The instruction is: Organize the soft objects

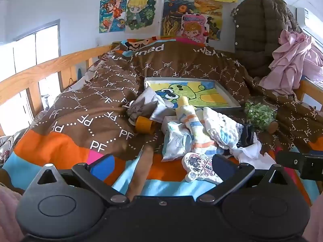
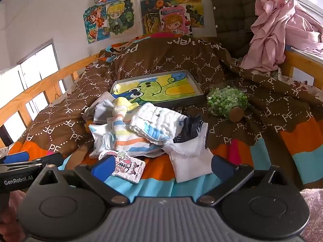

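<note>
A heap of soft things lies on the bed: a striped cloth (image 1: 193, 125) (image 2: 125, 133), a white quilted cloth (image 1: 220, 127) (image 2: 157, 123), a plain white cloth (image 1: 254, 153) (image 2: 189, 159) and a small cartoon-printed pouch (image 1: 199, 167) (image 2: 129, 166). My left gripper (image 1: 163, 166) is open just short of the heap, the pouch lying loose between its pads. My right gripper (image 2: 162, 166) is open too, with the pouch and the white cloth in its gap, untouched. Each view shows the other gripper's finger (image 1: 292, 160) (image 2: 48, 159) at its edge.
Behind the heap lies a grey tray (image 1: 181, 78) (image 2: 187, 100) with a frog drawing. A corked jar of green bits (image 1: 260, 115) (image 2: 228, 100) lies right of it, an orange roll (image 1: 144, 125) left. A wooden rail (image 1: 40, 70) runs along the left. Pink clothes (image 2: 272, 30) hang back right.
</note>
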Demonstrator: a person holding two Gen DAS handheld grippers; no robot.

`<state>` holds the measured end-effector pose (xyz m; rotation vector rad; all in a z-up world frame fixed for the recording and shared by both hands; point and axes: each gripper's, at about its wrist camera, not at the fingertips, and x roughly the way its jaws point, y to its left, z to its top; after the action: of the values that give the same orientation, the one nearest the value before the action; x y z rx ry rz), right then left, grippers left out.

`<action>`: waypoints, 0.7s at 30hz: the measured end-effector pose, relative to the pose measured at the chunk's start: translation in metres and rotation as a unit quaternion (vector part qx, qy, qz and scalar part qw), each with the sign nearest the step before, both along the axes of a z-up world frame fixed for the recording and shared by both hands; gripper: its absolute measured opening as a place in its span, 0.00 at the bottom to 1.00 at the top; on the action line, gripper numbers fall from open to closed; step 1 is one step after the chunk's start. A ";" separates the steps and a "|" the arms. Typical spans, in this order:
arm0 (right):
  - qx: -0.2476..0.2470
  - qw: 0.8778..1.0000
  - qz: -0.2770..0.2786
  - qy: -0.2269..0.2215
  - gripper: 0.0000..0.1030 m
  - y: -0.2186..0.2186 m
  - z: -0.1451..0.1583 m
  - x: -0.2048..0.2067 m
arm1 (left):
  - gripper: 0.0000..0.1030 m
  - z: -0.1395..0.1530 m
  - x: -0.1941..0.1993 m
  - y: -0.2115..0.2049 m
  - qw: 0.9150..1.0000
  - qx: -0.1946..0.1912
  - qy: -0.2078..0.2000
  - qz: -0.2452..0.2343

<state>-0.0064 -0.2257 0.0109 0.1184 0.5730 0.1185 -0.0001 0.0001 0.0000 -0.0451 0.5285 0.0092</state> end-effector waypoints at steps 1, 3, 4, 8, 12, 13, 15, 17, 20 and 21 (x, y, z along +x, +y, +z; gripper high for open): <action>0.000 1.000 0.000 0.000 1.00 0.000 0.000 0.000 | 0.99 0.000 0.000 0.000 1.000 -0.001 -0.001 0.000; -0.001 1.000 0.000 0.000 1.00 0.000 0.000 0.000 | 0.99 0.000 0.000 0.000 1.000 0.000 -0.001 0.000; -0.001 1.000 0.000 0.001 1.00 0.000 0.000 0.000 | 0.99 0.000 0.000 0.000 1.000 0.001 0.000 0.000; -0.001 1.000 0.000 0.001 1.00 -0.001 -0.001 0.001 | 0.99 0.000 0.000 0.000 1.000 0.000 0.001 -0.001; 0.000 1.000 -0.001 0.001 1.00 -0.001 -0.001 0.000 | 0.99 0.000 0.000 0.000 1.000 0.000 0.003 -0.001; 0.000 1.000 -0.001 0.001 1.00 0.000 0.000 0.000 | 0.99 0.000 0.000 0.000 1.000 0.000 0.003 0.000; 0.000 1.000 -0.001 0.001 1.00 0.000 0.000 -0.001 | 0.99 0.000 0.000 0.000 1.000 0.000 0.003 0.000; 0.000 1.000 0.000 0.002 1.00 -0.001 0.000 0.001 | 0.99 0.000 0.000 0.000 1.000 0.000 0.004 -0.001; 0.000 1.000 0.000 0.003 1.00 -0.001 0.000 0.000 | 0.99 0.000 0.000 0.000 1.000 -0.001 0.004 0.000; 0.000 1.000 0.000 0.003 1.00 -0.001 0.000 0.000 | 0.99 0.000 0.000 0.000 1.000 -0.001 0.004 0.000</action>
<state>-0.0060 -0.2264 0.0105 0.1188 0.5783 0.1177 0.0001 0.0000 0.0001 -0.0465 0.5373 0.0084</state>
